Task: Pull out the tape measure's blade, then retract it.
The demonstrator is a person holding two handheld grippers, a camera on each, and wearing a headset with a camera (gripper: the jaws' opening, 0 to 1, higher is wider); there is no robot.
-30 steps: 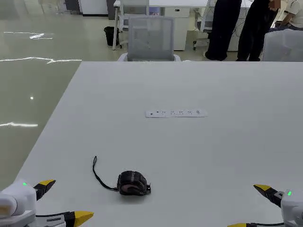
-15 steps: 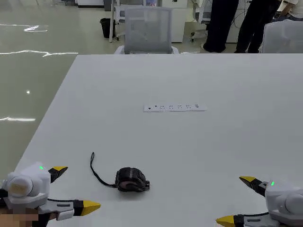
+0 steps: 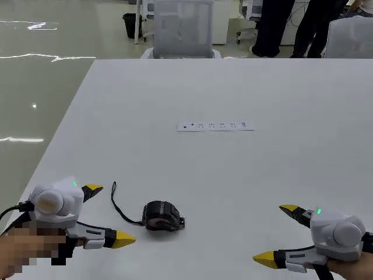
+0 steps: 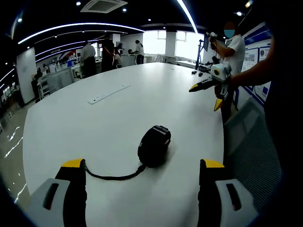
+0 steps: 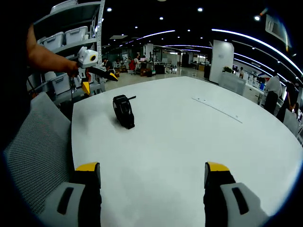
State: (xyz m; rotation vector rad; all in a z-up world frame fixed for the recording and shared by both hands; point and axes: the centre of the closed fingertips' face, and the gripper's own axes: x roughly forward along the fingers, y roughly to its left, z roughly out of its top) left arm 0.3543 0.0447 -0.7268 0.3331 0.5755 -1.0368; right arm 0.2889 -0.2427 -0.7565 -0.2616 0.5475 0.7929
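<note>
Black tape measure sits on the white worktop, near the front edge and left of centre. Its thin black strap trails off to the left in a loose curve, lying flat on the surface.

Left tool is held low just left of the tape measure, yellow-tipped jaws spread wide and gripping nothing. In the left gripper view the tape measure lies ahead, centred between the two jaws but clear of both. The strap runs back toward the left jaw.

Right tool is well apart from the tape measure, out at the right side of the worktop. Its jaws are also spread and empty. In the right gripper view the tape measure shows far off to the left, with the left tool beyond it.

A white power strip lies flat mid-worktop. At the far edge stands a grey office chair, with people standing beyond it.
</note>
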